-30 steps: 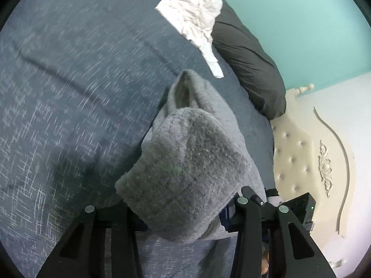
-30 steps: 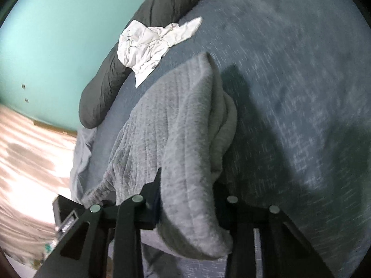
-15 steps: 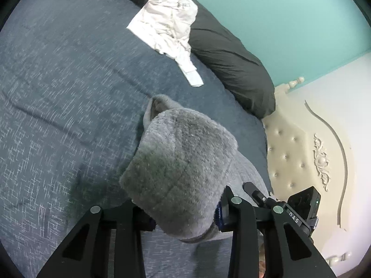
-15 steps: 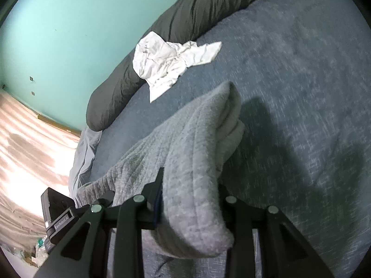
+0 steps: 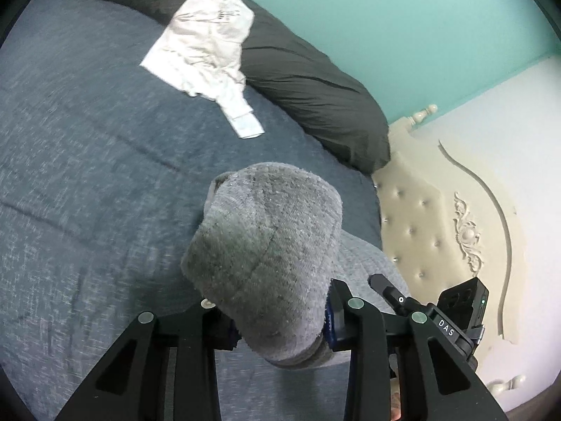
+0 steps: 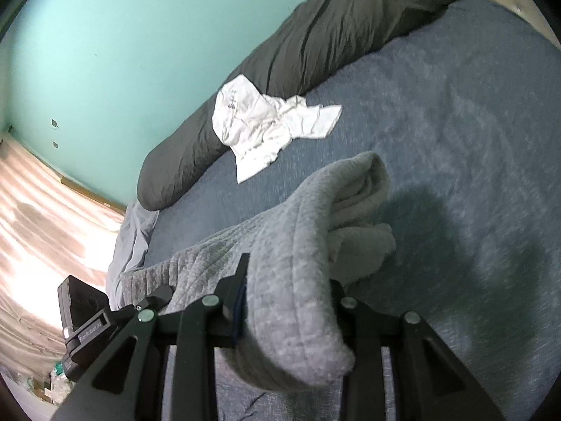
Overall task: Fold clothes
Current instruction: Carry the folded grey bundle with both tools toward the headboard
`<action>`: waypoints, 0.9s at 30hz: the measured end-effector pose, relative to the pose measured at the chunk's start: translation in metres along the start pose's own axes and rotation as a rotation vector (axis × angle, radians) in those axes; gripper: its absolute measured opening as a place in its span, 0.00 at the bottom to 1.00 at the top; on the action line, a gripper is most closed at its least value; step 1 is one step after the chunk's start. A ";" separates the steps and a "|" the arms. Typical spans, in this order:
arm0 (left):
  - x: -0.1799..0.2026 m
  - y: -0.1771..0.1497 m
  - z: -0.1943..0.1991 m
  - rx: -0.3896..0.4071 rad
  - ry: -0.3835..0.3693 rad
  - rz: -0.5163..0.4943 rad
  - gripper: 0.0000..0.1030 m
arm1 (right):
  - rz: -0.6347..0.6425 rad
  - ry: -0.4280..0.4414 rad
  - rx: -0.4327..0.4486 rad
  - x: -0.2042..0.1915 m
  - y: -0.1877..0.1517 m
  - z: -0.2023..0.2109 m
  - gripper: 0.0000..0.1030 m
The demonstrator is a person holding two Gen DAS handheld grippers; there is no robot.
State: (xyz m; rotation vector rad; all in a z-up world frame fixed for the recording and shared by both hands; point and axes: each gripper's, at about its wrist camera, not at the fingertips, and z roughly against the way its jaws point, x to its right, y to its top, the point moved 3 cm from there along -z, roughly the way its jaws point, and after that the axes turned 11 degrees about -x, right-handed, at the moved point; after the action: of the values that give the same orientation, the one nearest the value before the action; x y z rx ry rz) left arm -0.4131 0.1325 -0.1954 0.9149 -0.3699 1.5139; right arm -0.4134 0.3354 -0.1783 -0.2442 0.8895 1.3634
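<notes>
- Grey garment (image 5: 266, 242) hangs bunched between both claws above the blue bed (image 5: 87, 175), one end trailing down to the sheet.
- Left claw (image 5: 280, 319) is clenched on one thick edge of it; right claw (image 6: 287, 312) is clenched on another, layers doubled over its top.
- White garment (image 6: 266, 126) lies crumpled near the dark bolster (image 6: 315, 45), well apart.
- Judging by the sag, a neat fold wants both claws level and the held edge taut.
- Lay it on bare sheet, clear of the white one.
- Letting one claw go slack too soon risks the doubled layers slipping apart.
</notes>
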 end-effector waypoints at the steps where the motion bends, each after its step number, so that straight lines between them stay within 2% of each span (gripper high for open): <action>1: 0.008 0.000 -0.002 -0.003 -0.004 -0.006 0.35 | 0.000 -0.002 0.004 0.000 0.004 0.008 0.29; 13: 0.100 0.002 -0.026 -0.041 -0.059 -0.081 0.35 | -0.009 -0.032 0.086 0.016 0.033 0.102 0.29; 27: 0.191 -0.031 -0.075 -0.118 -0.115 -0.147 0.35 | -0.044 -0.090 0.159 0.071 0.033 0.203 0.29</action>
State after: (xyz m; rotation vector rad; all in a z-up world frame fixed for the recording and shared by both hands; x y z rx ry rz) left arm -0.3923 0.3224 -0.1135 0.9179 -0.4606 1.2947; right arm -0.3645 0.5231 -0.0805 -0.0790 0.9065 1.2458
